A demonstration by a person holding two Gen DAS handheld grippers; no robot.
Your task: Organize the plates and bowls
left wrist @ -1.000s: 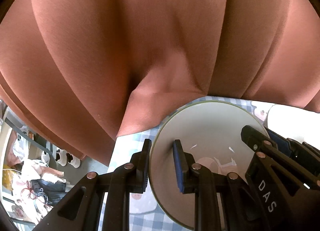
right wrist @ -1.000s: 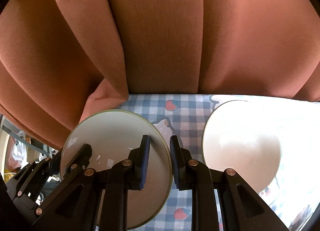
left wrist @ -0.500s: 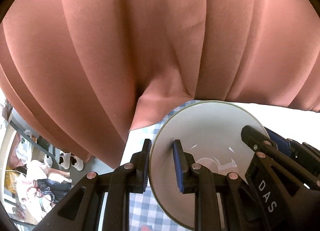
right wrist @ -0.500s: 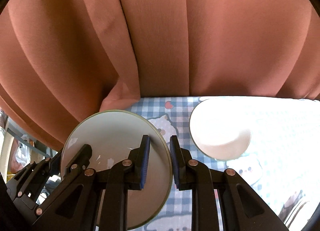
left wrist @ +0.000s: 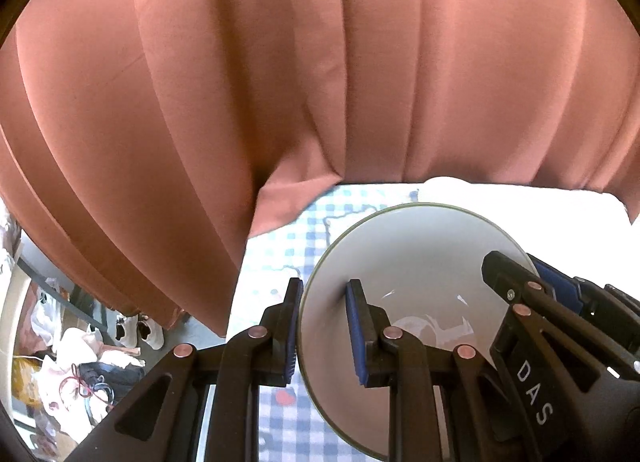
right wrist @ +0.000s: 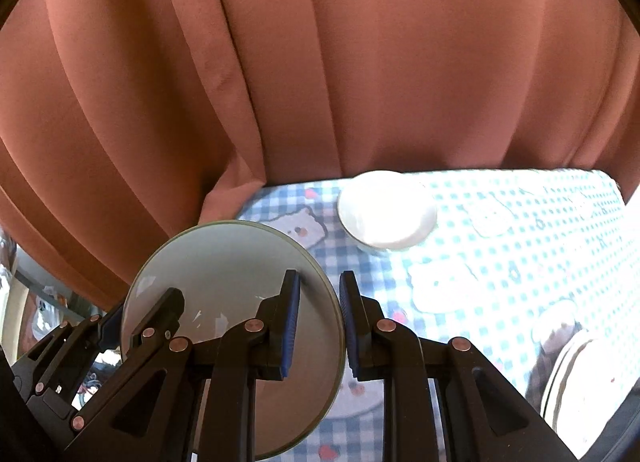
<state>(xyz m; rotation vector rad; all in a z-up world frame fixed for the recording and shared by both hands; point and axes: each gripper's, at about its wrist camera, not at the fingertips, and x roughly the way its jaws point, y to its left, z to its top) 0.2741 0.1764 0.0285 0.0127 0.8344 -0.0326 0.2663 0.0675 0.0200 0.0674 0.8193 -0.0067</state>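
Checked tablecloth [right wrist: 500, 262] beneath; both grippers' jaws clamp one grey plate [right wrist: 224, 270].

I see the bench [right wrist: 520, 246] under a blue-checked cloth with cartoon prints, a white bowl [right wrist: 386, 213] resting near its far edge and stacked plates [right wrist: 580, 386] at right.

**One word to read**

On my right gripper [left wrist: 532, 286], seen from my left wrist camera at about four o'clock, white capital letters "DAS" run along its black arm. From my right wrist camera I can read no lettering anywhere.
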